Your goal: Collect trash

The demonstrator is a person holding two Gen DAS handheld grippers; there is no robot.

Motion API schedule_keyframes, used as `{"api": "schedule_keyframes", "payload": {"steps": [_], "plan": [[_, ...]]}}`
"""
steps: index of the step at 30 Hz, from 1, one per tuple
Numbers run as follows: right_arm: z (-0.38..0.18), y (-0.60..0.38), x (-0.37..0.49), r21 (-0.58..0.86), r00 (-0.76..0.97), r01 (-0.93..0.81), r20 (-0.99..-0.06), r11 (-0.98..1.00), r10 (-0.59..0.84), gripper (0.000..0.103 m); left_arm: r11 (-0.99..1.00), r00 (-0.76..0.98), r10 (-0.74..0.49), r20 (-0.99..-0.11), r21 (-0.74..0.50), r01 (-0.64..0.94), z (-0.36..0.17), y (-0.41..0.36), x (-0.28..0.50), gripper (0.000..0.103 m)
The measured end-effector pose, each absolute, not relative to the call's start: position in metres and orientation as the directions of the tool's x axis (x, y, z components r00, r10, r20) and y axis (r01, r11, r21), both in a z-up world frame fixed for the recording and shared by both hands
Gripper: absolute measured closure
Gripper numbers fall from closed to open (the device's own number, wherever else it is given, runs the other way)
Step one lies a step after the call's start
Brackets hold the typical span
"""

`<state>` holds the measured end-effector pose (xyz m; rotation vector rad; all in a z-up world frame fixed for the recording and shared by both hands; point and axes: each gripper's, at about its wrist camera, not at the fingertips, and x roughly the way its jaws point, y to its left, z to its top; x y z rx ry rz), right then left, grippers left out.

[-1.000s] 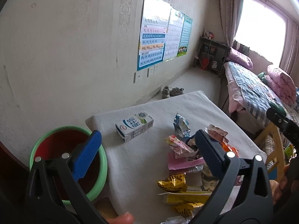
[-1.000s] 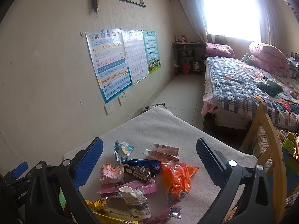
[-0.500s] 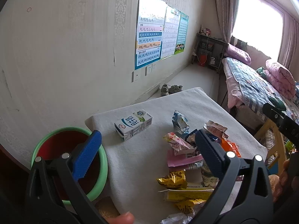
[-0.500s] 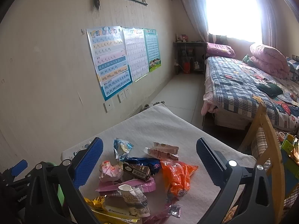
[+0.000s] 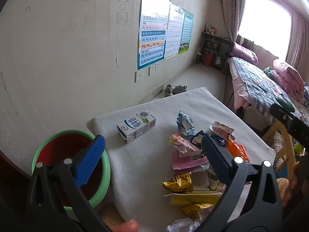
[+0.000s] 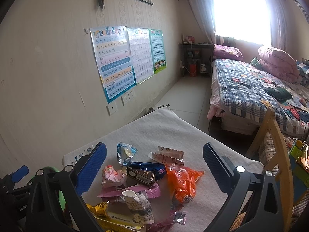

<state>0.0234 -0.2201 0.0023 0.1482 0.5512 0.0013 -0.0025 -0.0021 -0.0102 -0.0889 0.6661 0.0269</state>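
Your left gripper (image 5: pixel 152 150) and right gripper (image 6: pixel 154 158) both hang spread wide, holding nothing. Wrapper pile (image 6: pixel 143 181) sits mid-table toward the near edge; milk carton (image 5: pixel 136 126) lies apart, near the green-rimmed bin (image 5: pixel 100 191) off the table's left edge. Far half of the white cloth (image 6: pixel 164 127) is bare.

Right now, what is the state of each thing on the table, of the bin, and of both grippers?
Left gripper: open, holding nothing.
Right gripper: open, holding nothing.
Milk carton: lying on its side, apart from the pile.
Wrappers: crumpled, heaped on the table, not yet collected.
Orange bag: crumpled, lying flat.
Bin: open; no trash visible inside.
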Motion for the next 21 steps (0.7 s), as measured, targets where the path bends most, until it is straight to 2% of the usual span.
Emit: {"api": "schedule_keyframes", "payload": {"steps": [12, 21], "plan": [[0.000, -0.221, 0.021, 0.137, 0.847, 0.037, -0.530, 0.990, 0.042, 0.007, 0.998, 0.771, -0.038, -0.636, -0.067, -0.006, -0.014, -0.007, -0.004, 0.005], [-0.004, -0.236, 0.025, 0.143, 0.832, 0.058, -0.553, 0.988, 0.031, 0.007, 0.975, 0.663, -0.207, -0.719, -0.091, 0.205, -0.039, -0.016, -0.021, 0.006]]}}
